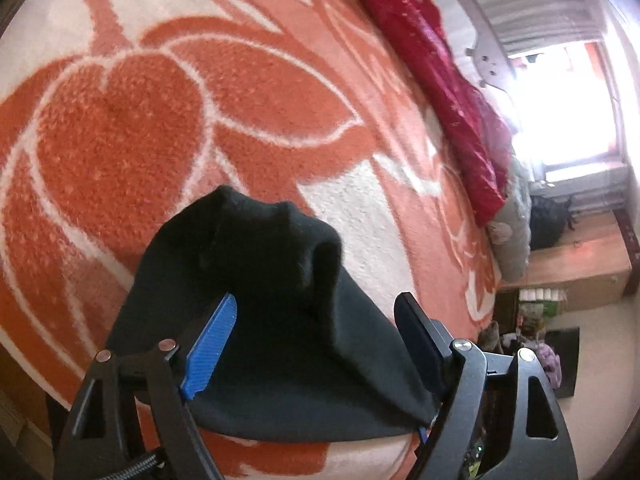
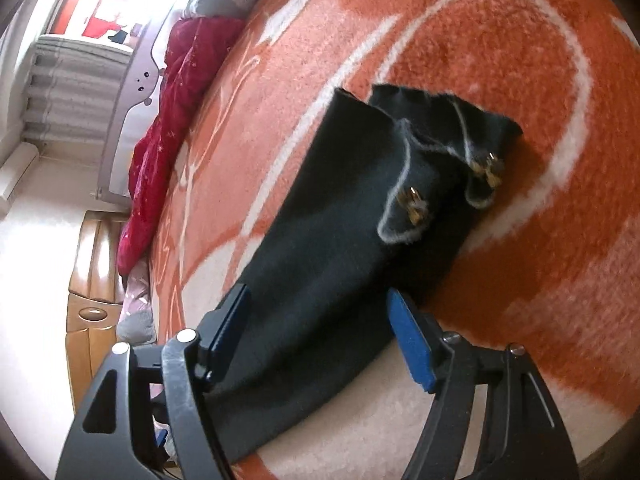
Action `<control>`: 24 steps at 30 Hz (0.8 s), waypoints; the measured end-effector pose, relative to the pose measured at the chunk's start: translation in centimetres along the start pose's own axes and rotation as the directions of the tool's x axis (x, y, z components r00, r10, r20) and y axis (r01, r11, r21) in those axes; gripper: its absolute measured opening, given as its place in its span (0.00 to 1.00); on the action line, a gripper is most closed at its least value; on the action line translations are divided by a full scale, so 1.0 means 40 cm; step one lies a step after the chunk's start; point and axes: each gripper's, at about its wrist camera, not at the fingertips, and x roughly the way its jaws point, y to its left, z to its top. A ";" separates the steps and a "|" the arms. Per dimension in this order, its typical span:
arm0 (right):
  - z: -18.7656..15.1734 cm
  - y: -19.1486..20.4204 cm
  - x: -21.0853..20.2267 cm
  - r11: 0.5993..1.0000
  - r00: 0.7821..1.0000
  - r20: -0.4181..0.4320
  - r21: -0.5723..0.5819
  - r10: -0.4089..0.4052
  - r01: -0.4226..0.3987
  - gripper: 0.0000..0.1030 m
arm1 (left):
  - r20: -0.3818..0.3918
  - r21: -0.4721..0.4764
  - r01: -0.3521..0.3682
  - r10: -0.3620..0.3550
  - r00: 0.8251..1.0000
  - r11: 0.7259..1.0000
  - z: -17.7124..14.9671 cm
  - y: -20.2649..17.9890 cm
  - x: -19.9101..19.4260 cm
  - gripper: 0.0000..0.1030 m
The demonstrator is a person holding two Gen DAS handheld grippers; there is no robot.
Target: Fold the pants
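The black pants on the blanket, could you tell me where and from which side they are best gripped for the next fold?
Probably at the near plain end of the black pants, approached low from the camera side. There the fabric lies flat between the right gripper fingers, well clear of the buckled flaps at the far end.

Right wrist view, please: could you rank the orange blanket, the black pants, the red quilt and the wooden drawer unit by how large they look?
1. Orange blanket, filling most of the frame.
2. Black pants.
3. Red quilt.
4. Wooden drawer unit.

The pants lie nearest the camera, so their lead over the quilt may be only apparent.
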 end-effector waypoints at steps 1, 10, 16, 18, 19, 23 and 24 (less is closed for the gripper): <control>0.005 0.003 -0.001 1.000 1.000 0.007 -0.007 -0.004 0.004 0.70 | 0.002 -0.012 -0.006 0.006 1.000 1.000 0.005 -0.009 0.011 0.79; 0.040 -0.017 0.004 0.999 1.000 0.016 0.043 0.000 0.000 0.70 | -0.032 -0.202 -0.046 0.041 0.999 0.978 0.090 0.047 0.053 0.79; 0.048 -0.018 0.016 0.999 1.000 0.009 0.043 0.009 -0.010 0.70 | -0.223 -0.377 -0.140 0.057 0.973 0.916 0.109 0.098 0.151 0.79; 0.051 -0.018 0.017 0.999 1.000 0.008 0.048 0.016 -0.016 0.70 | -0.266 -0.469 -0.163 0.037 0.963 0.868 0.112 0.132 0.190 0.78; 0.053 -0.020 0.015 0.999 1.000 0.006 0.047 0.018 -0.018 0.70 | -0.266 -0.481 -0.170 0.042 0.963 0.860 0.115 0.138 0.197 0.77; 0.060 -0.027 0.009 0.999 1.000 -0.004 0.040 0.028 -0.027 0.69 | -0.210 -0.427 -0.161 0.076 0.975 0.890 0.125 0.110 0.191 0.43; 0.062 -0.028 0.007 0.999 1.000 -0.003 0.032 0.028 -0.028 0.63 | -0.198 -0.398 -0.155 0.080 0.977 0.904 0.125 0.097 0.188 0.29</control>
